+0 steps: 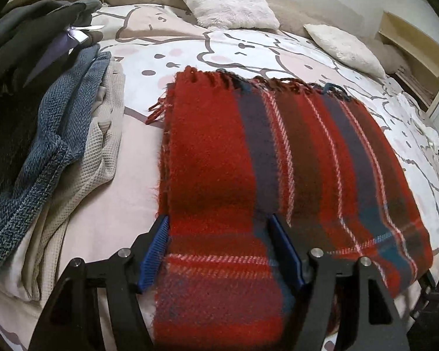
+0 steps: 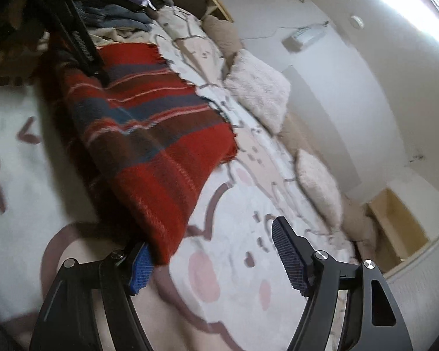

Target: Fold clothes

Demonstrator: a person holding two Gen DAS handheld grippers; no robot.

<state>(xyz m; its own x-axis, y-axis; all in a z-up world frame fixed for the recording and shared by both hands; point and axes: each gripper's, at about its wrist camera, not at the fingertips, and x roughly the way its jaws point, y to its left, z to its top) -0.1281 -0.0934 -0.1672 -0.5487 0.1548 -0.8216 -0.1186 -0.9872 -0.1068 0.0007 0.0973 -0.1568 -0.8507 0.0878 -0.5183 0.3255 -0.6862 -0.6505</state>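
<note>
A red plaid scarf (image 1: 278,152) with navy and white stripes lies folded on the bed, its fringe at the far end. My left gripper (image 1: 218,218) stands open over its near end. The cloth runs between the blue pads (image 1: 156,245), and I see no pinch in it. In the right wrist view the same scarf (image 2: 149,117) lies to the left, blurred. My right gripper (image 2: 211,234) is open above the bedcover, with the scarf's near corner resting at its left pad (image 2: 140,269) and nothing held. The left tool's black body (image 2: 82,41) reaches over the scarf's far side.
The bedcover (image 1: 137,134) is white and pink with cartoon outlines. A pile of clothes sits at the left: a blue knit (image 1: 52,134), a beige waffle cloth (image 1: 102,152) and dark garments (image 1: 29,29). Fluffy pillows (image 1: 228,0) line the headboard, and a wooden shelf (image 1: 412,52) stands at the right.
</note>
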